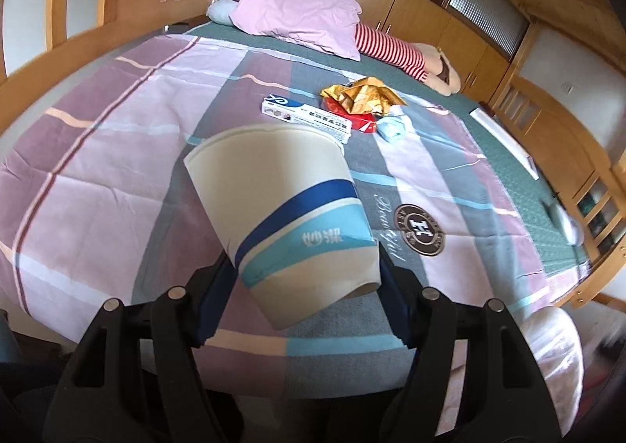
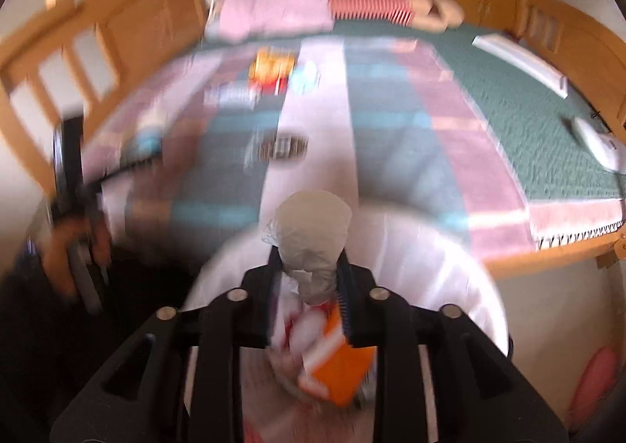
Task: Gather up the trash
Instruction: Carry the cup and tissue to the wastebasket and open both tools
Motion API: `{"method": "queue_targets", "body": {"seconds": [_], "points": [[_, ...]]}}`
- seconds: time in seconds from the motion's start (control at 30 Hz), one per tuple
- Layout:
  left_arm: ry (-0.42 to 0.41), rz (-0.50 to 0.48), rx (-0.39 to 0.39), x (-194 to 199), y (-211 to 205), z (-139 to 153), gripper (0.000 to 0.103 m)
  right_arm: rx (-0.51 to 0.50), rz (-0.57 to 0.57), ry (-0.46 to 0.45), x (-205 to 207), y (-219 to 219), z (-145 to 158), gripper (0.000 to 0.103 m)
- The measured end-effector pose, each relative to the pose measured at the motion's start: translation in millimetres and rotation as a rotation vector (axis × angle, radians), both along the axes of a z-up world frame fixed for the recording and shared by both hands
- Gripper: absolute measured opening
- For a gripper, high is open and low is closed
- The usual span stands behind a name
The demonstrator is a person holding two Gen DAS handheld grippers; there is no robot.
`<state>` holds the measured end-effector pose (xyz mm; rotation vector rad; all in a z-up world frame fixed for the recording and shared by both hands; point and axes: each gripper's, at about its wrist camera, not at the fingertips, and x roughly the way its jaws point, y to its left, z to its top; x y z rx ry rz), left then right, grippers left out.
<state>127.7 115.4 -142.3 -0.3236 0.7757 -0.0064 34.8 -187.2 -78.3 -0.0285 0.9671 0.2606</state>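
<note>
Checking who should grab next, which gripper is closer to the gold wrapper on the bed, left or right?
Left, as far as the views show. The left gripper, holding the paper cup, hangs over the blanket short of the gold wrapper. The right gripper sits farther back over the white trash bag.

A bed covered by a pink, grey and blue checked quilt over a green bedspread. At its head lie a pink pillow and a plush toy in red-and-white stripes. Wooden cabinets line the wall behind.
</note>
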Motion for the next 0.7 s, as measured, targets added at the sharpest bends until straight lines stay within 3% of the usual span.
{"method": "queue_targets", "body": {"seconds": [0.1,0.23,0.37,0.43,0.63,0.67,0.7], "points": [[-0.008,-0.021,-0.015,-5,-3,0,0.068,-0.060,0.037,0.043,-12,5,-16,0.066],[-0.036,-0.083,-0.008,-18,-16,3,0.068,-0.008,-0.007,-0.043,-18,-7,3,0.073],[-0.086,-0.158,-0.085,-43,-34,15,0.068,0.104,-0.100,-0.165,-23,-32,32,0.076],[-0.111,-0.271,-0.108,-61,-62,26,0.068,0.155,-0.156,-0.229,-27,-44,43,0.077],[-0.132,-0.724,-0.028,-101,-170,41,0.069,0.284,-0.301,-0.368,-40,-78,69,0.079],[-0.112,-0.776,-0.019,-105,-183,36,0.072,0.283,-0.315,-0.382,-42,-81,71,0.081],[-0.089,-0.806,-0.009,-106,-191,31,0.080,0.281,-0.325,-0.391,-42,-84,73,0.082]]}}
